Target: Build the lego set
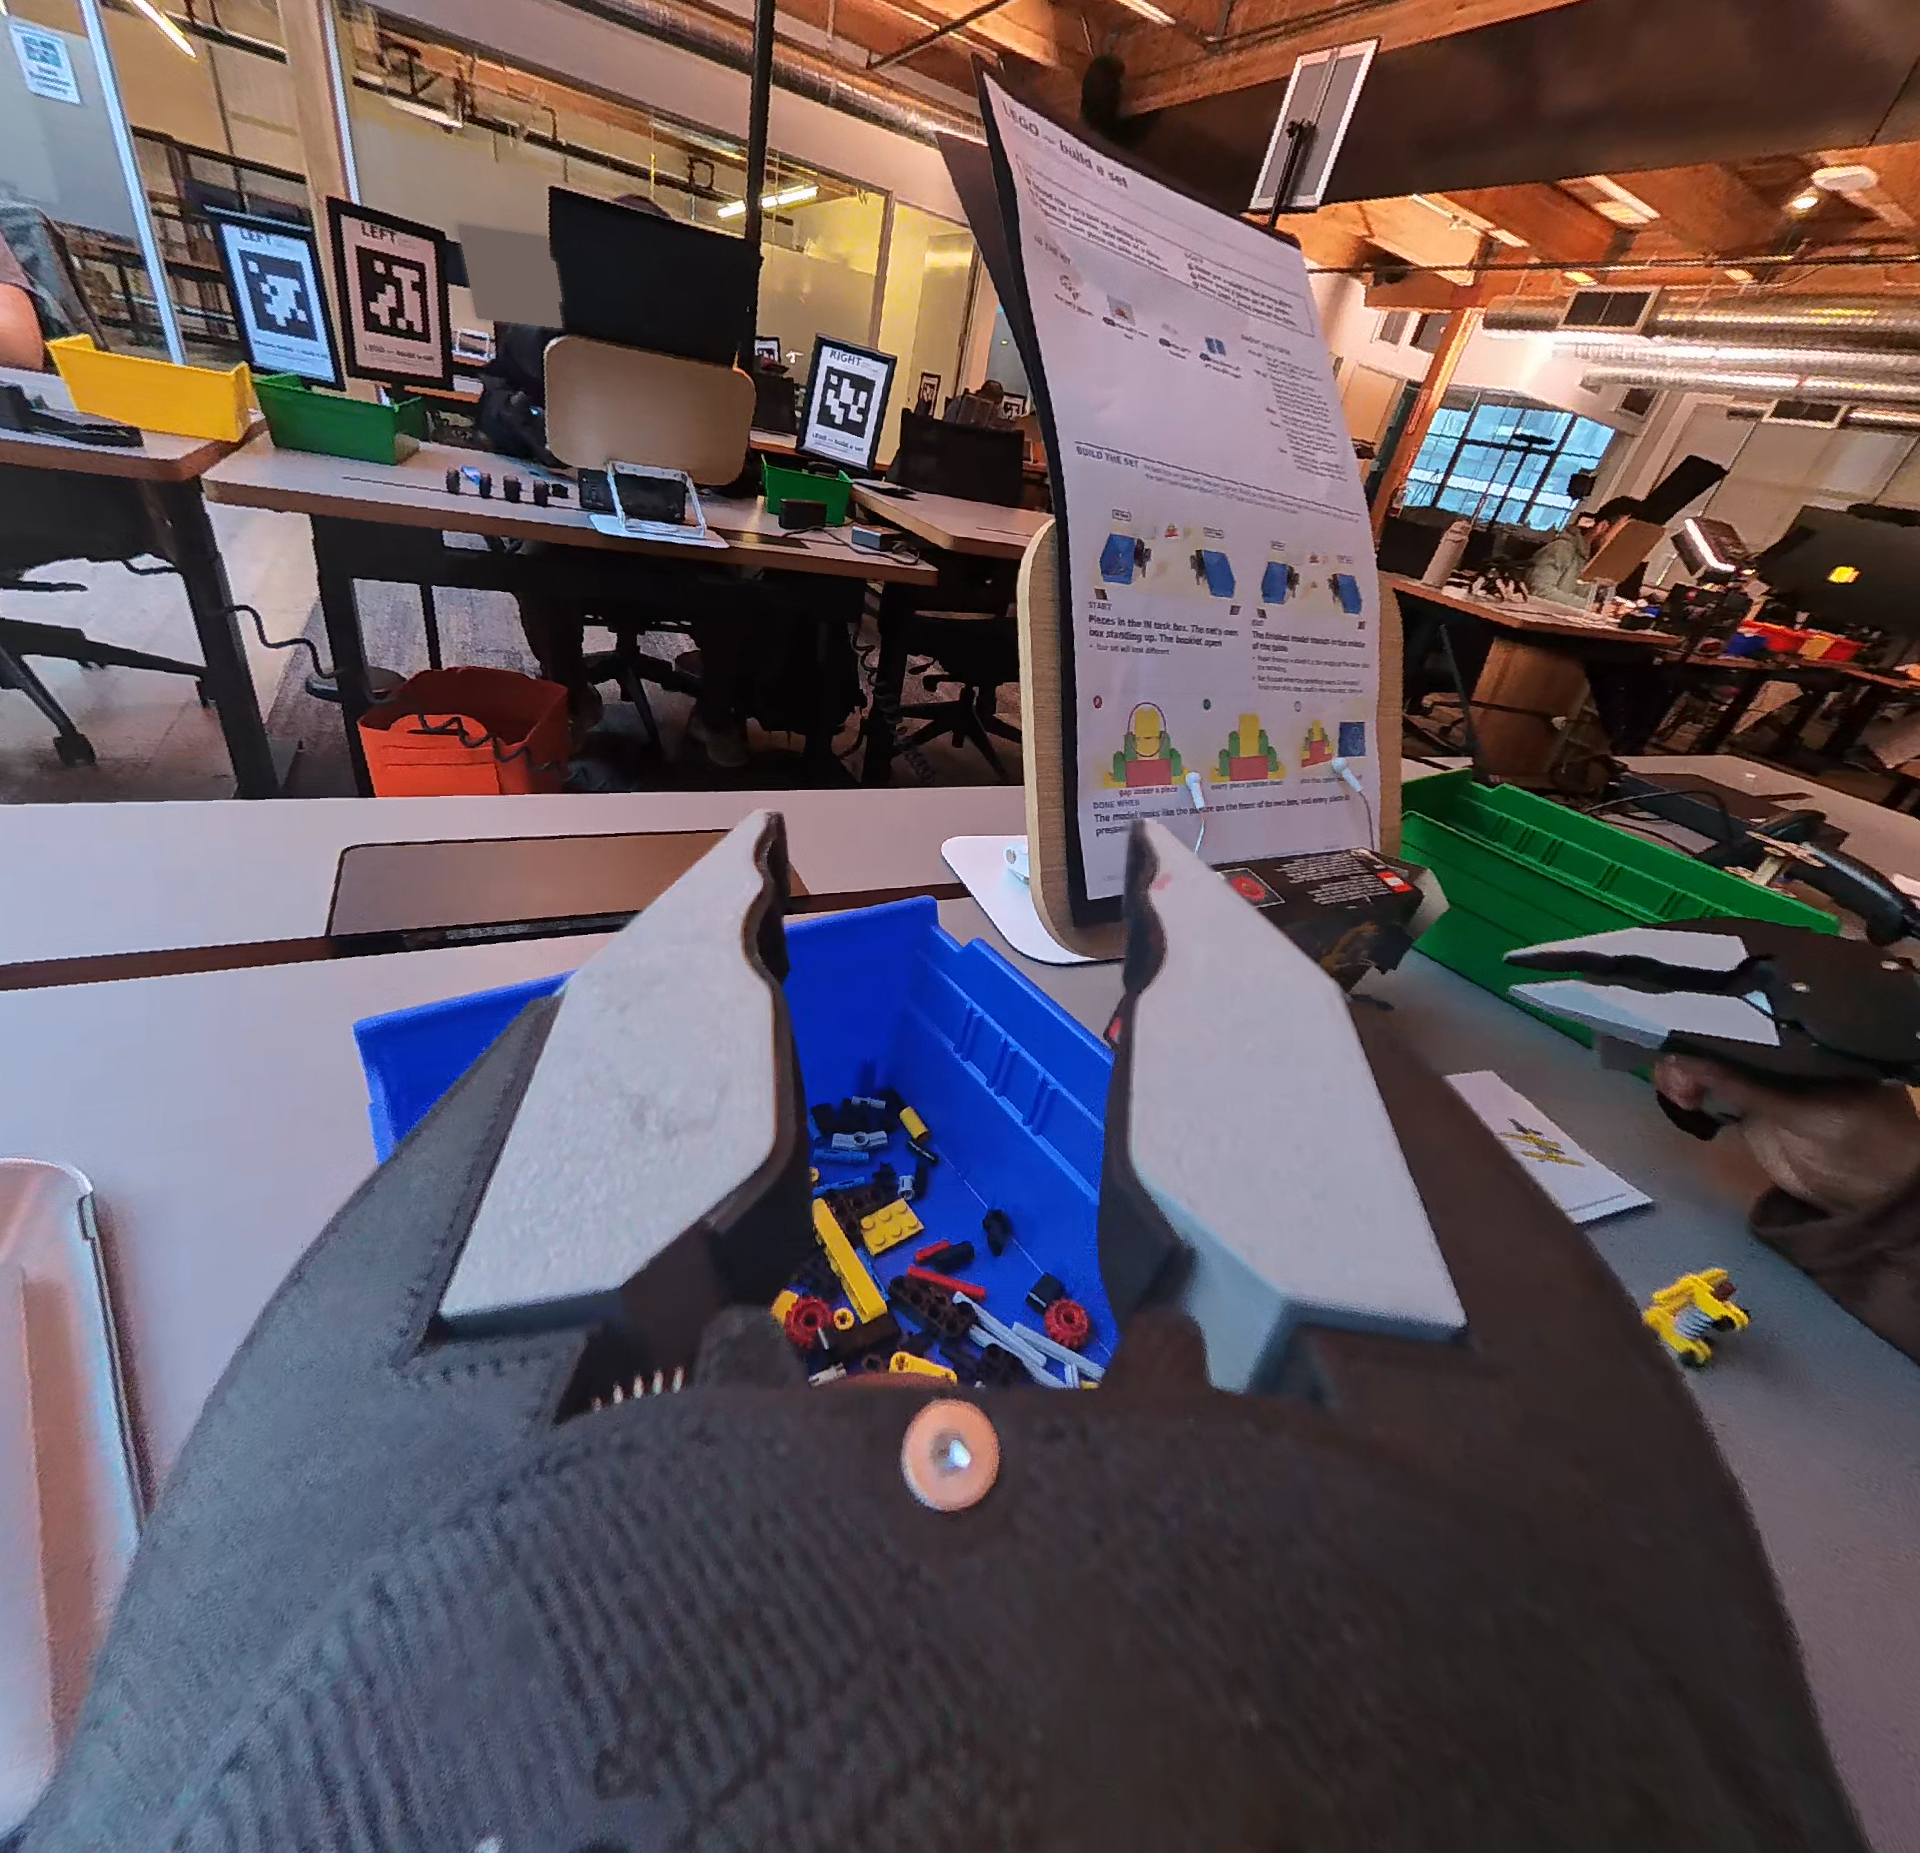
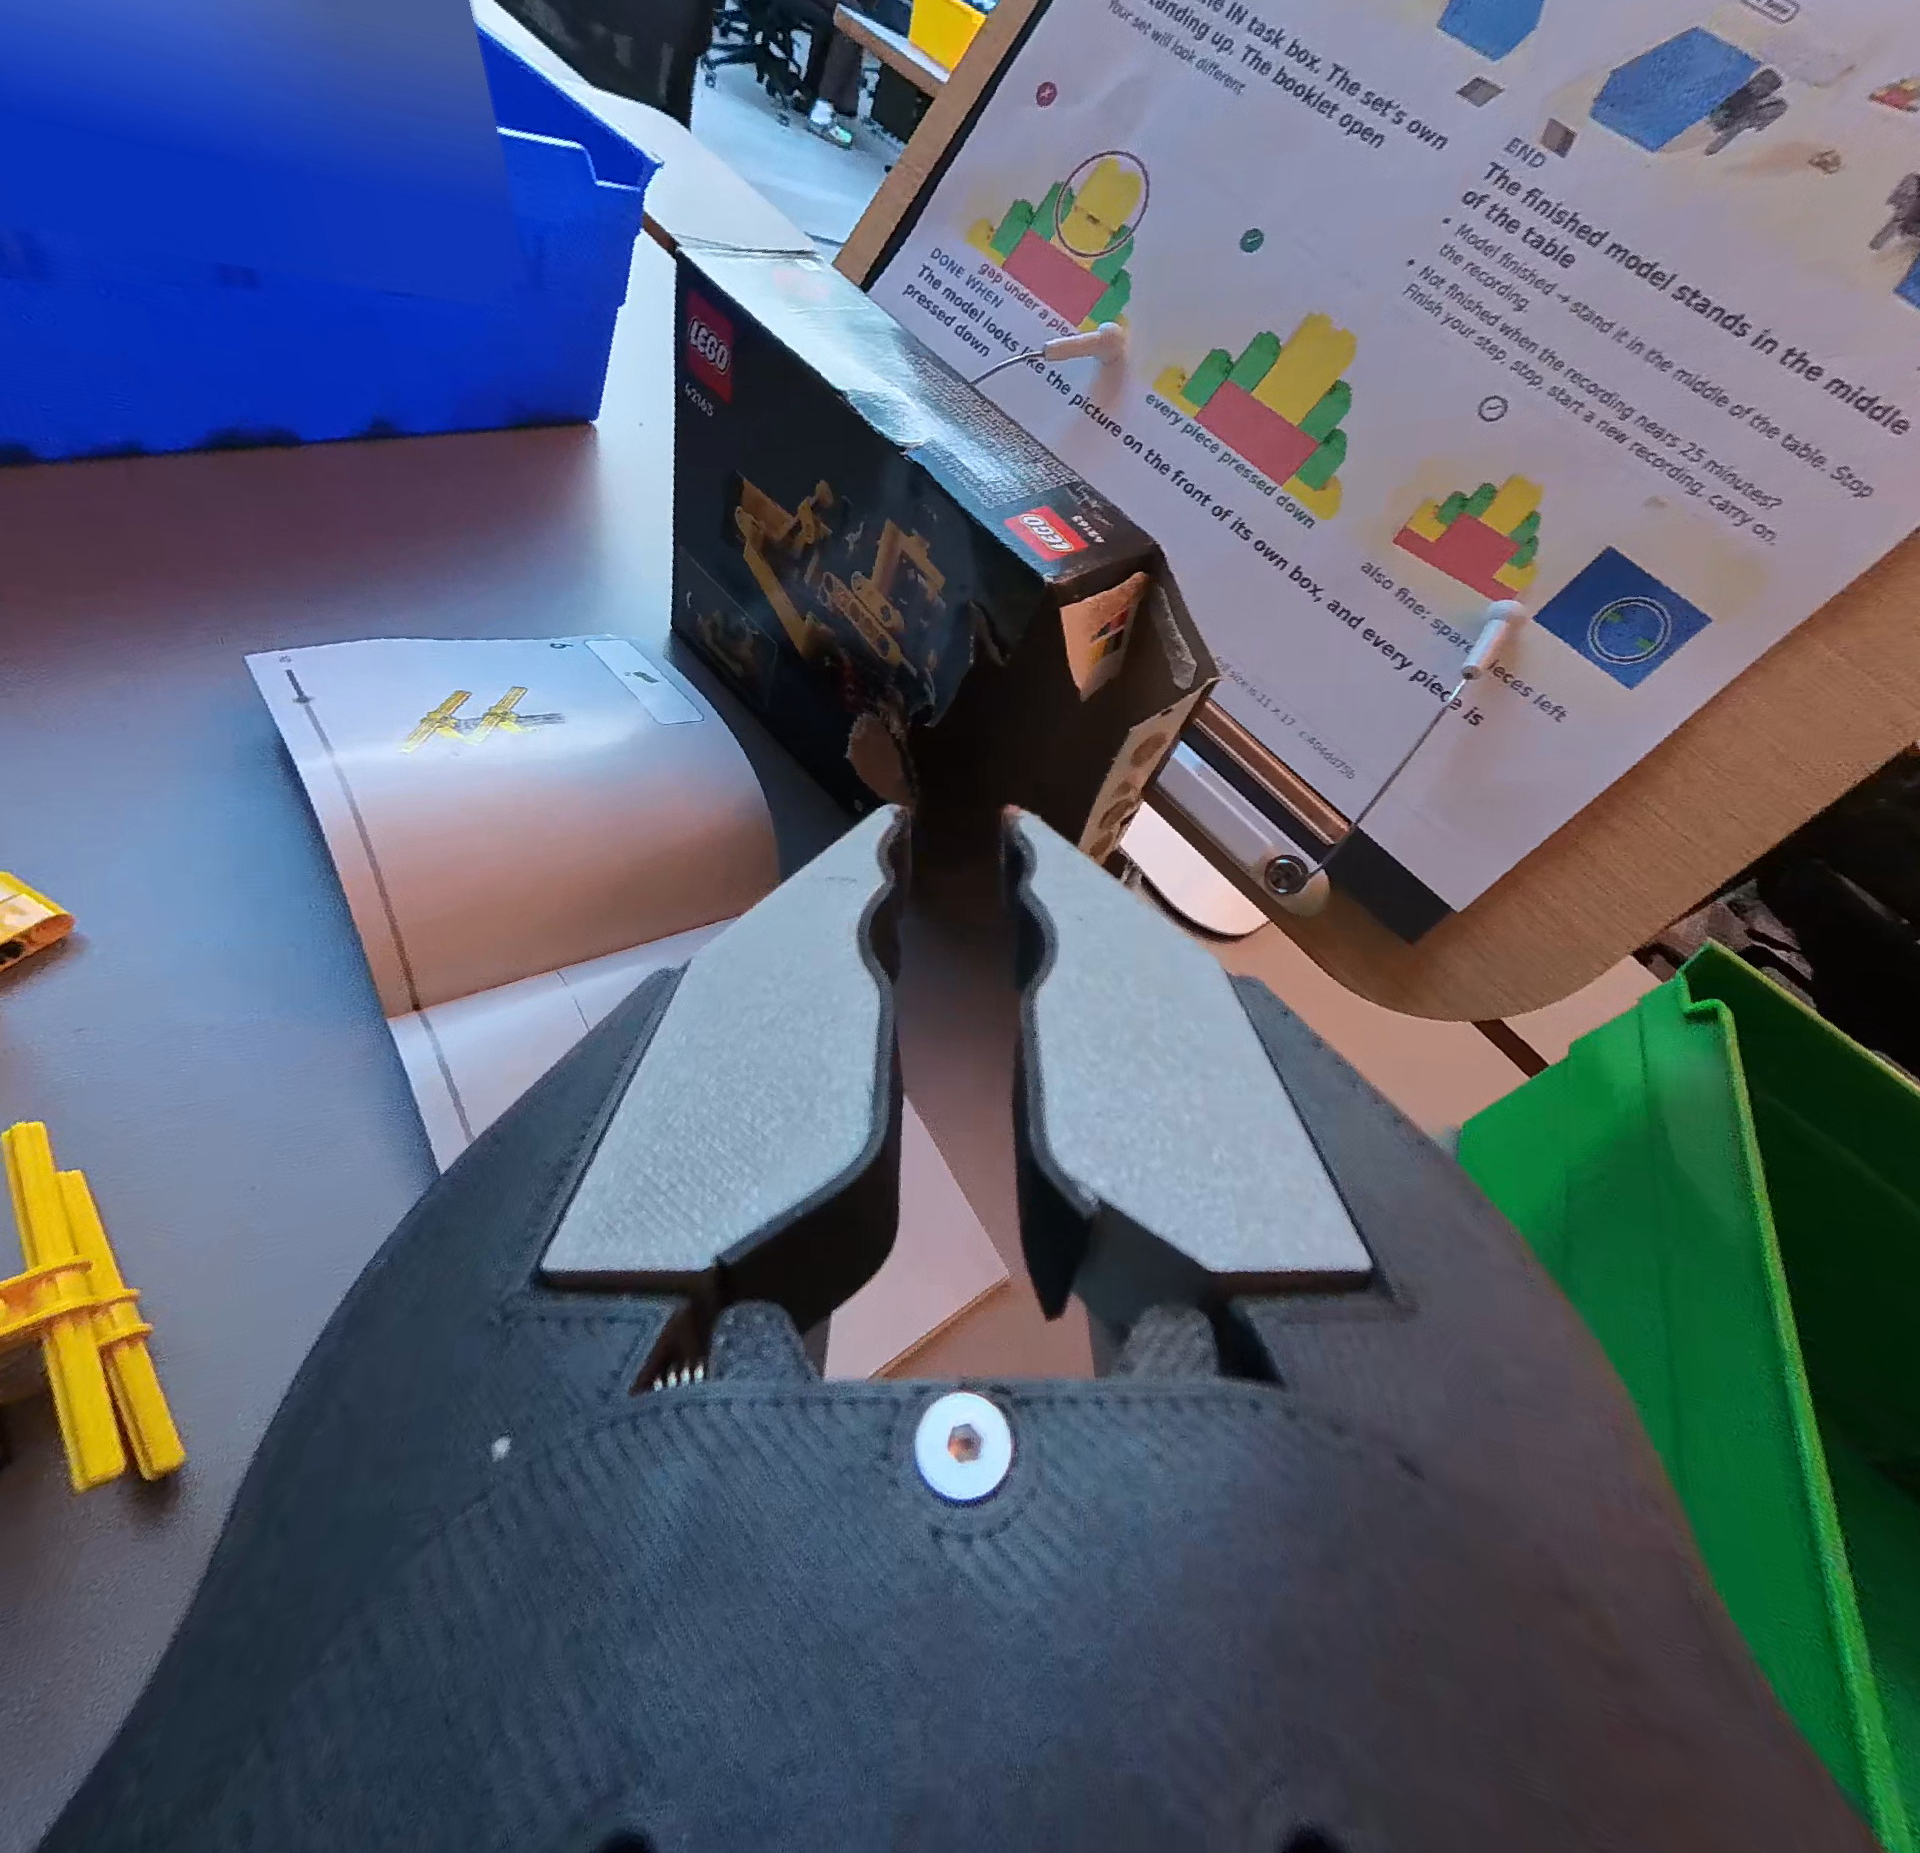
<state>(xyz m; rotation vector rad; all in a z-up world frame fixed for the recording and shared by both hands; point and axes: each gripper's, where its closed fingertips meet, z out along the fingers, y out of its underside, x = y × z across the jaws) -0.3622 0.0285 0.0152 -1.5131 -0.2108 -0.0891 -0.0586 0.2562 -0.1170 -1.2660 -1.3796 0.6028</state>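
My left gripper point(image 1: 956, 858) is wide open and empty, held over the blue bin point(image 1: 997, 1024). The bin holds several loose black, yellow, red and grey Lego pieces point(image 1: 894, 1232). My right gripper point(image 2: 956, 827) is open by a narrow gap and empty. It hovers over the open instruction booklet point(image 2: 499, 795) and points at the black Lego box point(image 2: 862, 515). It also shows at the right of the left wrist view point(image 1: 1527, 972). A small yellow partial assembly point(image 1: 1694, 1310) lies on the table, and shows in the right wrist view point(image 2: 73, 1315).
An instruction board point(image 1: 1195, 453) on a wooden stand rises behind the bin and box. A green bin point(image 2: 1714, 1232) stands at the right. A loose yellow piece point(image 2: 26, 920) lies at the left. A silver object point(image 1: 52, 1388) sits at the table's near left. My hands' fingertips stand some 40 cm from each other. Measured from the fingertips, the small yellow partial assembly point(image 1: 1694, 1310) is 15 cm or so from the right gripper and 40 cm from the left.
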